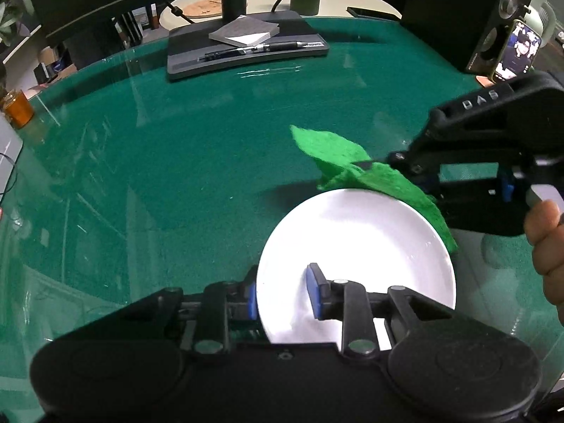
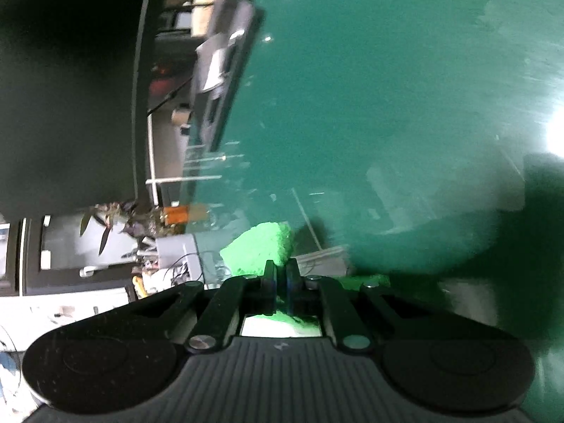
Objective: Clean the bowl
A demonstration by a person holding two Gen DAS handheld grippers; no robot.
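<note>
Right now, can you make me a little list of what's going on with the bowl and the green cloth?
bowl: white bowl, on the green table
cloth: green cloth, draped over the bowl's far rim
left gripper: one finger either side of the bowl's near rim; can't tell if the pads press
right gripper: shut on the green cloth
behind: monitor stand with a pen and a notepad
</note>
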